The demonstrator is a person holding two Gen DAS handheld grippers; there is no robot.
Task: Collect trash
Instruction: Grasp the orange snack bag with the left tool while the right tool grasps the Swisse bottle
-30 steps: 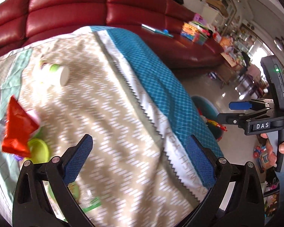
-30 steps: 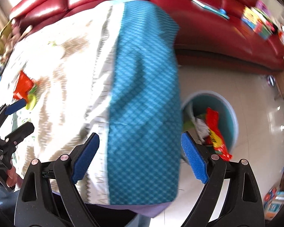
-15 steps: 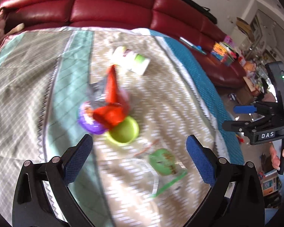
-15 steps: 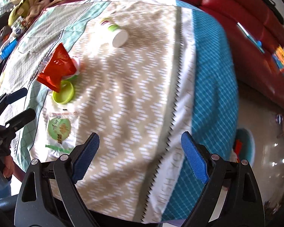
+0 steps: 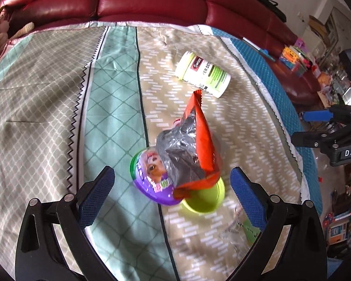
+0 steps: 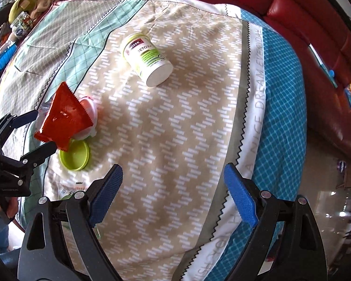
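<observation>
A red snack wrapper (image 5: 199, 145) with a silver inside lies on a purple cup lid (image 5: 149, 182) and a lime green lid (image 5: 206, 199) on the cloth-covered table (image 5: 105, 107). A white and green supplement bottle (image 5: 203, 73) lies on its side farther back. My left gripper (image 5: 173, 192) is open, its jaws on either side of the wrapper pile, just short of it. My right gripper (image 6: 173, 192) is open and empty over bare cloth; the bottle (image 6: 147, 58) lies ahead of it and the wrapper (image 6: 65, 117) to its left. The left gripper (image 6: 37, 133) also shows there, beside the wrapper.
A clear plastic wrapper with a green label (image 5: 243, 229) lies at the table's near edge. A red leather sofa (image 5: 152, 0) runs behind the table. Toys and books (image 5: 294, 58) sit on its right end. Floor shows past the blue cloth edge (image 6: 283, 117).
Both grippers swung left from the table's blue edge and floor bin to the middle of the table. The left one moved closer to the wrapper pile. Both stayed open.
</observation>
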